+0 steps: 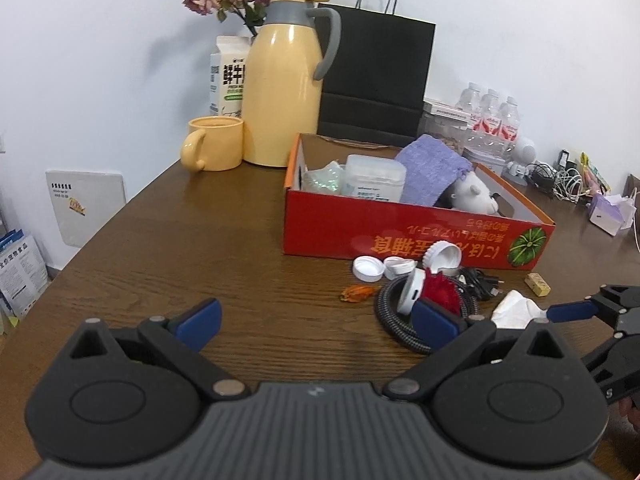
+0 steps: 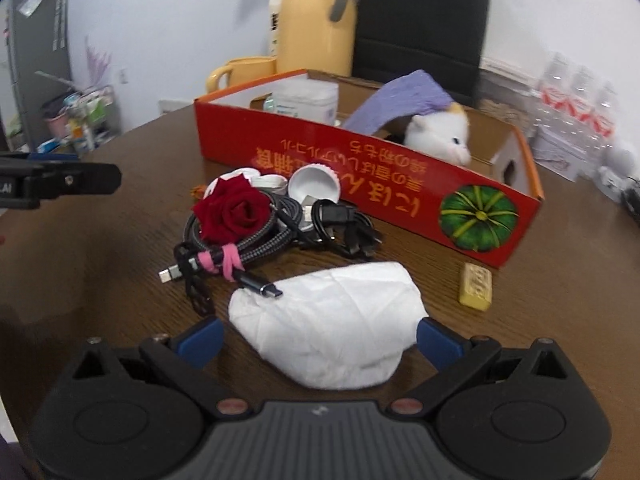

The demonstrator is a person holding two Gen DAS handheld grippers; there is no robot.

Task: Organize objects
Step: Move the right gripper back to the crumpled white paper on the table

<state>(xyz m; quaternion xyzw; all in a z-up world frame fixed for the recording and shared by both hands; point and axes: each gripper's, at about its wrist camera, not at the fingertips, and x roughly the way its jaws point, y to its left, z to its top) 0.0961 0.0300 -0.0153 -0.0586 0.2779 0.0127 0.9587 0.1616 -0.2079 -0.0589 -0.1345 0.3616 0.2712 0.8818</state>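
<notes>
Both claws are spread: the right claw [image 2: 319, 338] straddles a crumpled white tissue [image 2: 328, 326], the left claw [image 1: 316, 322] hovers over bare desk [image 1: 200, 248].

Home or office room: wooden table [image 1: 160, 240], thermos jug [image 1: 282, 80], bottled water pack [image 1: 490, 120], charger cables [image 1: 560, 182].

Dark wooden tabletop [image 2: 560, 300]: red box [image 2: 360, 168] at the back, white caps [image 1: 367, 269], coiled cables [image 2: 256, 236], crumpled tissue [image 2: 332, 328] and a small yellow block [image 2: 476, 287] in front.
</notes>
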